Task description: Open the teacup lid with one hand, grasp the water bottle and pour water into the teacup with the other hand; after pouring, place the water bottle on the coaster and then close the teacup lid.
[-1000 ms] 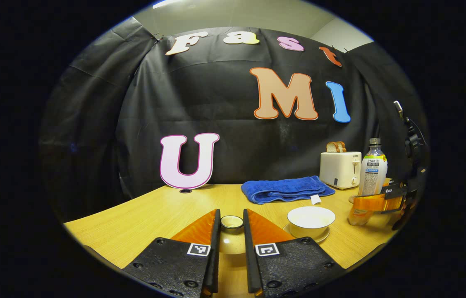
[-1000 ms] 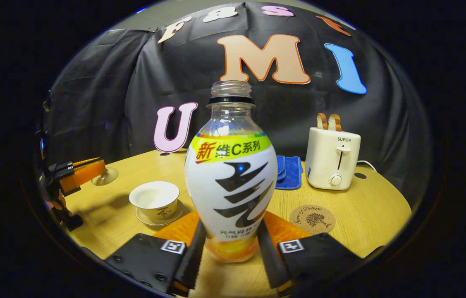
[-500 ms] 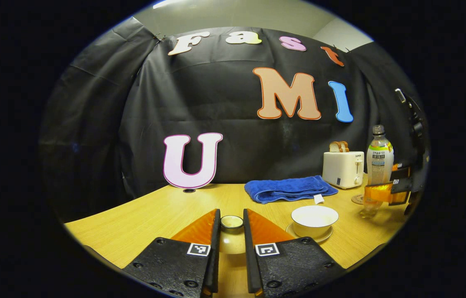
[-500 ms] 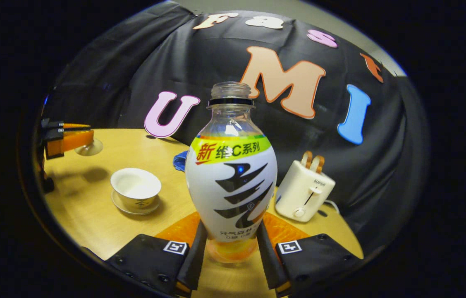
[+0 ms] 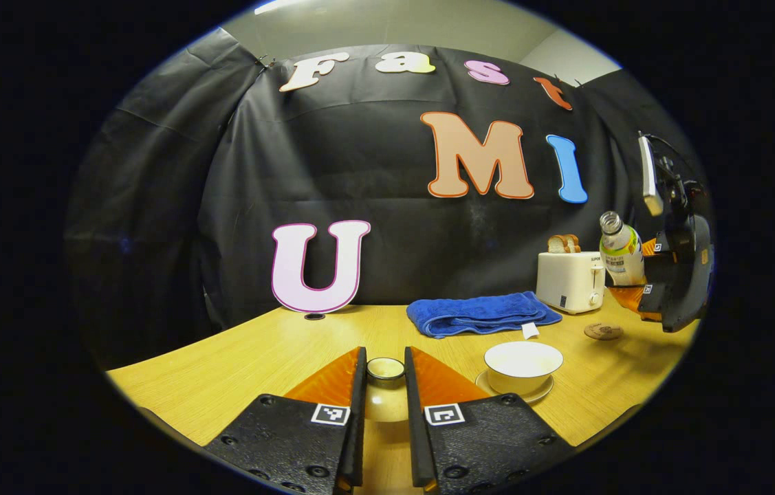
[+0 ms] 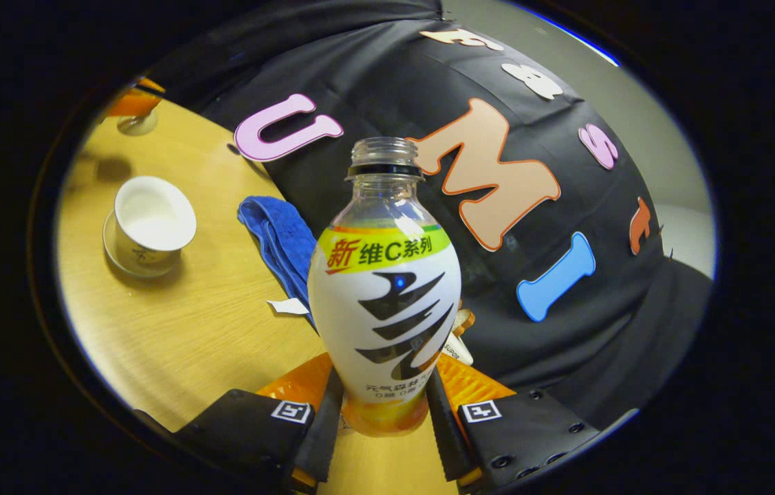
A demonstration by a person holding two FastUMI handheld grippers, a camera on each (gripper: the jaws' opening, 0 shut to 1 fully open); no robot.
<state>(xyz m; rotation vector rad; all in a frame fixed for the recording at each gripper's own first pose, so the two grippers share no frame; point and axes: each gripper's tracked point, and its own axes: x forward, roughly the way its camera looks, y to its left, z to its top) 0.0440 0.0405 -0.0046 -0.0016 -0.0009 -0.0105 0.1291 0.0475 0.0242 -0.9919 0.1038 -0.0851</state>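
Your right gripper (image 6: 384,419) fingers clamp the water bottle (image 6: 384,295), hiding its base; uncapped, it tilts in the air above the surface's right edge. Your left gripper (image 5: 384,405) fingers pinch the teacup lid (image 5: 385,370), partly covered, left of the open teacup (image 5: 523,361).

left gripper (image 5: 385,385): black shells | orange fingers | square markers | screws

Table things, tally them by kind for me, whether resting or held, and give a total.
Teacup: 1
Saucer: 1
Lid: 1
Bottle: 1
Coaster: 1
Towel: 1
Toaster: 1
Total: 7
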